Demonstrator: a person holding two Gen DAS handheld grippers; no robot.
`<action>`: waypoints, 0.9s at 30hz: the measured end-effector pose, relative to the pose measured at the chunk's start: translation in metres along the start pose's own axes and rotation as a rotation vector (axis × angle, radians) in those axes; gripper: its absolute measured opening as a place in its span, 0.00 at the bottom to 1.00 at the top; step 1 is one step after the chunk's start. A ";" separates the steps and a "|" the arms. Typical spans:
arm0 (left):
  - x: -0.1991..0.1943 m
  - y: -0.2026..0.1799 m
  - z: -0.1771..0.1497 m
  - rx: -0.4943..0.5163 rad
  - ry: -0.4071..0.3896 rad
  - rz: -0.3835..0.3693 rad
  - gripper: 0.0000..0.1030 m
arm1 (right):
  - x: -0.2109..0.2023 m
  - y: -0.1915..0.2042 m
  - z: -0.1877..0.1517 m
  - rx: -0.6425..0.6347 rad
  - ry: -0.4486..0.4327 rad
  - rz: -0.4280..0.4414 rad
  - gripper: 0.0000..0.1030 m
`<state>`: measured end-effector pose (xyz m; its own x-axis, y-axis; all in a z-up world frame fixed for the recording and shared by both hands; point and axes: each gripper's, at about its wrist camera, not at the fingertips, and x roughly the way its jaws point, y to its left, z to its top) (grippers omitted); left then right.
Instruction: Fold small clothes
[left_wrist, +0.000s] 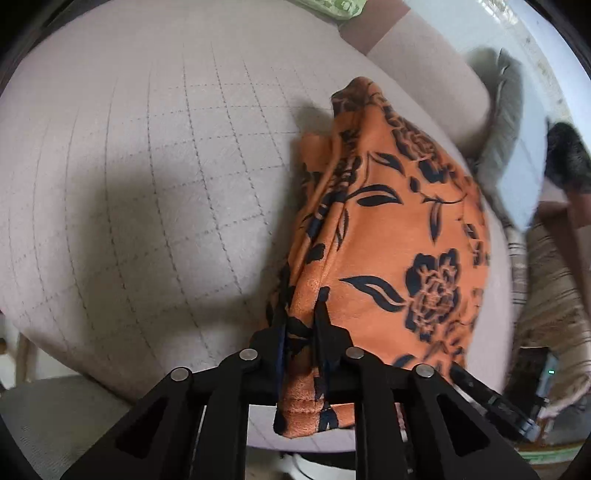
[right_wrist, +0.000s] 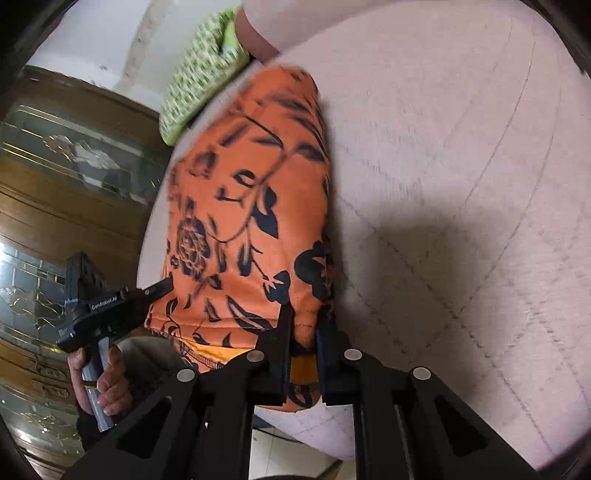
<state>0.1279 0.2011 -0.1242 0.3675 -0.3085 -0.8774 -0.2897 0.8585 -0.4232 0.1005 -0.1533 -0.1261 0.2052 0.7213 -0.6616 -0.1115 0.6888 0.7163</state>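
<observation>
The left gripper (left_wrist: 300, 325) is pinched tight on one edge of the orange cloth with black flowers (left_wrist: 391, 229). The cloth lies on a soft pale cushion (left_wrist: 147, 155) with thin stitched squares. The right gripper (right_wrist: 304, 325) is pinched tight on another edge of the same cloth, near its hem. A green patterned cloth (right_wrist: 199, 70) sits at the far side of the cushion. A hand (right_wrist: 107, 384) holds the left gripper's handle beside a brown cabinet (right_wrist: 74, 221).
</observation>
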 end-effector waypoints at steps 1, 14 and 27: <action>-0.004 -0.002 0.000 0.003 -0.012 -0.006 0.16 | 0.000 0.000 0.000 -0.002 0.001 0.006 0.12; -0.029 -0.031 0.038 0.073 -0.093 -0.004 0.55 | -0.052 0.023 0.050 -0.022 -0.142 0.011 0.71; 0.039 0.008 0.069 -0.150 0.069 -0.193 0.59 | 0.038 -0.010 0.084 0.129 0.009 0.163 0.63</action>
<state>0.2011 0.2242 -0.1465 0.3695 -0.4926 -0.7879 -0.3498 0.7118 -0.6091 0.1908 -0.1385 -0.1402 0.1863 0.8232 -0.5363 -0.0173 0.5485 0.8360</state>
